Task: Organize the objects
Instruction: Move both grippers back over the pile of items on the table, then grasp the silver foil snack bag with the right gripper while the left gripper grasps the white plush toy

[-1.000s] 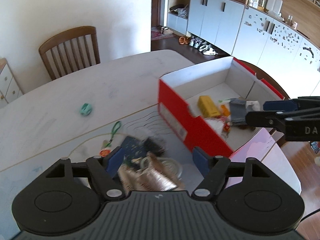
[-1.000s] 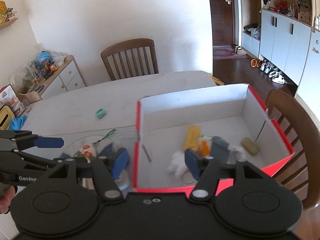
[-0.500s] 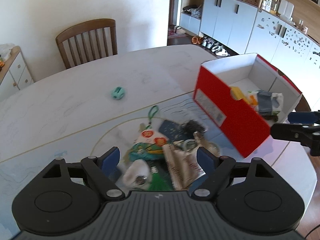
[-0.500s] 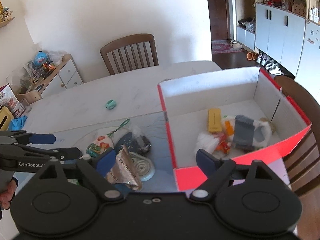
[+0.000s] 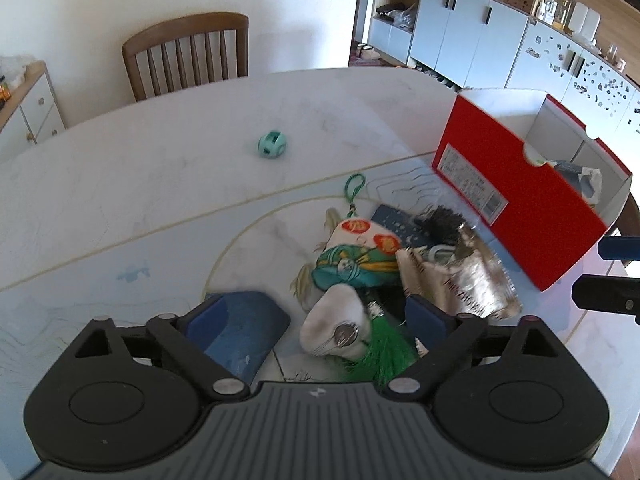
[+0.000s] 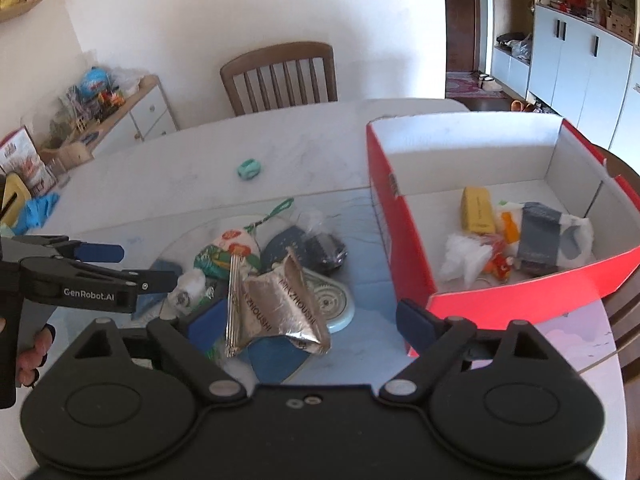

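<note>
Your left gripper (image 5: 320,322) hangs low over the pile on the table (image 5: 160,168), fingers spread wide with nothing between the pads; a white pouch (image 5: 336,326) with a green tassel (image 5: 380,354) lies in the gap. Just beyond sit the embroidered sachet (image 5: 352,256) and the crumpled foil packet (image 6: 276,304). A teal toy (image 6: 250,168) rests apart, farther back. Your right gripper (image 6: 304,328) hovers with fingers wide, empty, above the foil packet. To the right stands the red box (image 6: 404,224), holding a yellow block (image 6: 476,208) and a grey item (image 6: 538,236).
</note>
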Demonstrator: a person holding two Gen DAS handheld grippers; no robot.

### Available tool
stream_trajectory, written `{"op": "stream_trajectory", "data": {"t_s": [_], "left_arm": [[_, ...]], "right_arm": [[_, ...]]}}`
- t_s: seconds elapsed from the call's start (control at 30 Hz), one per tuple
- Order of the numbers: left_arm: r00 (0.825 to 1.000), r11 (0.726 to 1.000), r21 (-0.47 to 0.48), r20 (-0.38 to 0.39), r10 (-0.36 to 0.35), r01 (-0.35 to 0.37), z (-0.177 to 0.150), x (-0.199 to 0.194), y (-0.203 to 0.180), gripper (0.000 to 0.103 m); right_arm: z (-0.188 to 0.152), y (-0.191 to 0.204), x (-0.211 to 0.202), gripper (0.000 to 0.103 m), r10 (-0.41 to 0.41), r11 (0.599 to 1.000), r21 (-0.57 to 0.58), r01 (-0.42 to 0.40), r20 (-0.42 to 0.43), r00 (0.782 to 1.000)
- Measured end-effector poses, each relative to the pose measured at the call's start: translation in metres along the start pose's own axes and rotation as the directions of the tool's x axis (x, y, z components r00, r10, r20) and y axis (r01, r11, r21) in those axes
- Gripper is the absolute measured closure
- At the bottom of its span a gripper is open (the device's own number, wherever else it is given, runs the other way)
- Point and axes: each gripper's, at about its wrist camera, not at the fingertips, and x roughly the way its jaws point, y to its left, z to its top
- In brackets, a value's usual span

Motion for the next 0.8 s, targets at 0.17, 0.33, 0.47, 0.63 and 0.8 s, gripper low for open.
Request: {"op": "stream_trajectory", "data": {"t_s": [0.17,0.33,0.47,0.63,0.8], "left_arm": [[1.000,1.000,-0.014,-0.009,-0.002,0.002,-0.011,0.016,0.007,0.004],[1.000,1.000,-0.022,-0.012,0.002,-0.002,-0.018,0.028,0.015,0.004],[1.000,0.999,-0.041,-0.012,-0.019,0.019,-0.019,0.033,0.023,0.004],[0.999,0.998,-0.038,-0.009,-0.044,0.044,-0.019,0.039,0.027,0.004],[0.998,0.998,-0.031,-0.011,-0.055,0.055,-0.019,0.043,0.026,0.004]], "right_arm": [[-0.004,0.010,0.017,0.013,-0.007,1.000,-0.022,0.007,-0.021,1.000],[-0.010,0.020,0.033,0.013,-0.024,0.996,-0.085,0.020,-0.046,0.999],[-0.012,0.026,0.043,0.014,-0.027,0.994,-0.111,0.020,-0.060,0.998],[-0.009,0.028,0.052,0.015,-0.035,0.992,-0.125,0.027,-0.061,0.998],[-0.006,0.031,0.065,0.018,-0.059,0.989,-0.140,0.049,-0.068,0.996]]}}
